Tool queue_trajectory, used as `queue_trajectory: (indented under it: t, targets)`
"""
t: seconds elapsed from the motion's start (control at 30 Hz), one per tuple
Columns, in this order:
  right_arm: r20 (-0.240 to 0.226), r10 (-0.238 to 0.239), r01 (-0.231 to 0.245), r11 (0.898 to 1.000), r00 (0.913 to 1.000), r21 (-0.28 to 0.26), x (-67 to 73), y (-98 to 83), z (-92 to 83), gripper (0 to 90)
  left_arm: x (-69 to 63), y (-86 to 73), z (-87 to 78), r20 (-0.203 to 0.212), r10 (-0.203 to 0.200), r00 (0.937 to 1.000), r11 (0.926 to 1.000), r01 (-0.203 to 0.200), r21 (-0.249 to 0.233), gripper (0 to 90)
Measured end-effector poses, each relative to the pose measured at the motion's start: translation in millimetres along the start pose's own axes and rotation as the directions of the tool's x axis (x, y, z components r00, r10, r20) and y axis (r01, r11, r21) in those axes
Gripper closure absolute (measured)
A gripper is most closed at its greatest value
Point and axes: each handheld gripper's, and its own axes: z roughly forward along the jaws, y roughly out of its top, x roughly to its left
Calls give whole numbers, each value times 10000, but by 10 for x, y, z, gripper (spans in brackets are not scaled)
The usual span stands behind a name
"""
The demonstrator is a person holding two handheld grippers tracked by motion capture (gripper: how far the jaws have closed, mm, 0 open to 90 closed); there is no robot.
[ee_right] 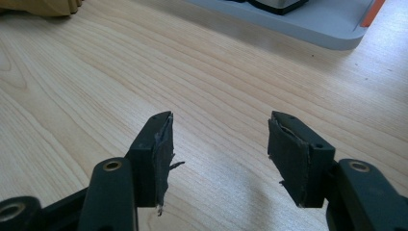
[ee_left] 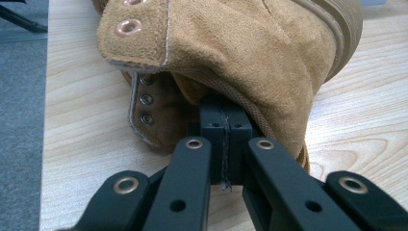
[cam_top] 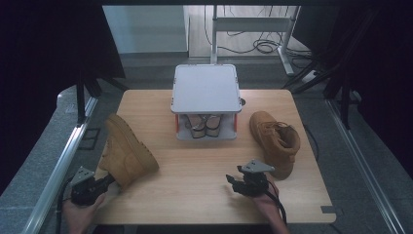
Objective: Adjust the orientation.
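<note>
Here a grey floor [cam_top: 146, 63] surrounds the pale wooden tabletop [cam_top: 195, 165]. On its left edge lies a tan boot [cam_top: 124, 151], its collar pinched in the left claw [ee_left: 225, 126]; the right claw [ee_right: 219, 144] gapes wide, empty.

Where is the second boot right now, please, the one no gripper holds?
In the high view that boot lies on the table's right side, beside the grey shoe rack and just beyond the open right gripper.
</note>
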Motion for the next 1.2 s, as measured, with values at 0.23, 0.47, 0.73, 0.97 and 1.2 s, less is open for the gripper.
queue_trajectory:
  t: [0.23, 0.47, 0.73, 0.97, 1.2]
  targets:
    - [98, 75, -74, 9999, 9999, -109, -19, 0, -23, 418, 0, 8, -1, 58, -87, 9999, 10000, 87, -1, 894]
    - [144, 161, -160, 9998, 9998, -100, -28, -4, -13, 417, 8, 27, 3, 160, -100, 9998, 9999, 100, -8, 894]
    - [181, 172, -170, 9998, 9997, -110, -43, -6, -22, 416, -4, 64, -3, 260, -102, 9996, 9999, 104, -47, 894]
    - [307, 348, -343, 9993, 9989, -157, -67, -12, -28, 416, -37, 148, -5, 310, 9, 9995, 9999, -4, -150, 894]
    - [343, 347, -342, 9993, 9988, -144, -67, -14, -24, 416, -80, 246, 8, 352, 116, 9993, 9995, -106, -283, 894]
